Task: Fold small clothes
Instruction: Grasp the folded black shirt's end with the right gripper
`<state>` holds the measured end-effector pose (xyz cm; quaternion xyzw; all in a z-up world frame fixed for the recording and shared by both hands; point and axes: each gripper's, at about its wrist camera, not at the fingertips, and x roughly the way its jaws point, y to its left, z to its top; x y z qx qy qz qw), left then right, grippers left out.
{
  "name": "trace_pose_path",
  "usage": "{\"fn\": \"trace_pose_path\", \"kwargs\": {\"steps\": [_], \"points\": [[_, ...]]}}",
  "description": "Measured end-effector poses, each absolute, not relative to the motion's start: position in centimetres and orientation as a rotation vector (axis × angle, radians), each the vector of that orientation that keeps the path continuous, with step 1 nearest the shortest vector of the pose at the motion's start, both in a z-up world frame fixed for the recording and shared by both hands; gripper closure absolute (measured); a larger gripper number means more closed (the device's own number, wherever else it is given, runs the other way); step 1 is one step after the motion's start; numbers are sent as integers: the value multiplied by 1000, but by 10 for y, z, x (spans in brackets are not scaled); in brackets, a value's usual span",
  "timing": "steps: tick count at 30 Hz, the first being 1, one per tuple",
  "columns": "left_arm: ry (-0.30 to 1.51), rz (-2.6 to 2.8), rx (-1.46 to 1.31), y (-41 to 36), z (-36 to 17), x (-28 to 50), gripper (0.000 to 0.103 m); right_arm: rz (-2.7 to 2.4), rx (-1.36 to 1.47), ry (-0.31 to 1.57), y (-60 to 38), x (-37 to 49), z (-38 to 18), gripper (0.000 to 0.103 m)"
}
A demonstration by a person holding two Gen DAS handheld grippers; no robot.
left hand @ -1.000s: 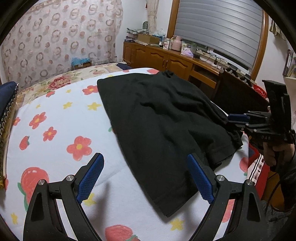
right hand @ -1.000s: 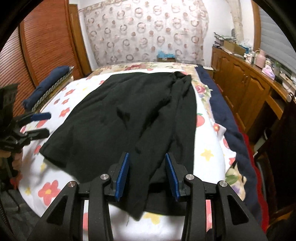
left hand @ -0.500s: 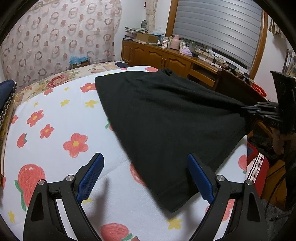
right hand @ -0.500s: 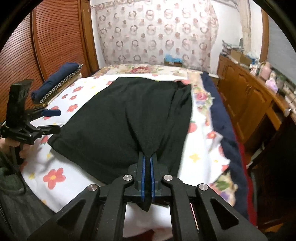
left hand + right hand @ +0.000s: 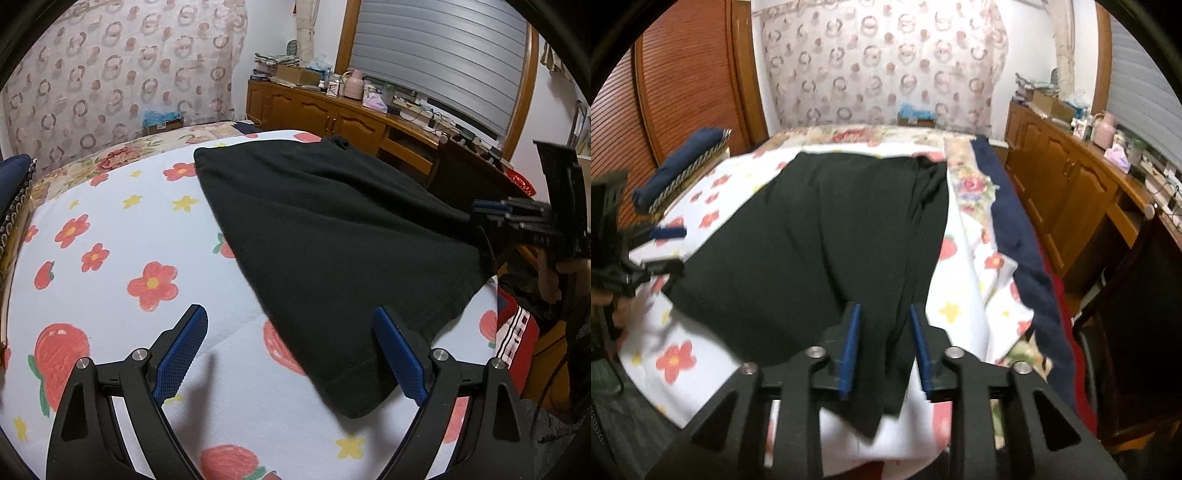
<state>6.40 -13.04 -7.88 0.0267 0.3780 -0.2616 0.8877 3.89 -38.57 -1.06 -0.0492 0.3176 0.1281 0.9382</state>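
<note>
A black garment (image 5: pixel 332 251) lies spread across the flowered bed sheet (image 5: pixel 110 258); it also shows in the right wrist view (image 5: pixel 820 251). My left gripper (image 5: pixel 291 350) is wide open above the sheet, with the garment's near corner by its right finger. My right gripper (image 5: pixel 884 350) is open, its blue pads on either side of a bunched fold of the garment's near edge. In the left wrist view the right gripper (image 5: pixel 491 214) sits at the garment's far right corner. In the right wrist view the left gripper (image 5: pixel 665 247) is at the garment's left corner.
A wooden dresser (image 5: pixel 332 114) with clutter runs along the wall right of the bed. A navy blanket (image 5: pixel 1015 229) hangs on the bed's right side. A dark blue folded item (image 5: pixel 679 166) lies by the wooden wardrobe (image 5: pixel 683 74). A patterned curtain (image 5: pixel 879 62) hangs behind.
My right gripper closed on the garment's edge half a second ago and has opened again, the fold still between its pads. The garment got pulled tauter. My left gripper stayed open.
</note>
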Motion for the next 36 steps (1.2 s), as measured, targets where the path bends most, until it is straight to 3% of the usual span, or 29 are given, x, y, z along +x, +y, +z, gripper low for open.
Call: {"fn": "trace_pose_path", "kwargs": {"steps": [8,17,19,22,25,33,36], "points": [[804,-533,63,-132,-85,69,11,277,-71,578,-368,92,-6,64],[825,-516,66,-130,-90,73,11,256,-17,706,-362,204,-27,65],[829,-518,65,-130,-91,73,11,246,-26,745,-358,215,-31,73],[838,-520,61,-130,-93,75,11,263,-28,762,-357,225,-31,98],[848,-519,53,-130,-94,75,11,242,-30,701,-367,214,-16,100],[864,-520,48,-131,-97,76,11,131,-60,642,-372,198,-7,100],[864,-519,49,-131,-97,76,11,170,-51,629,-367,182,-1,91]]}}
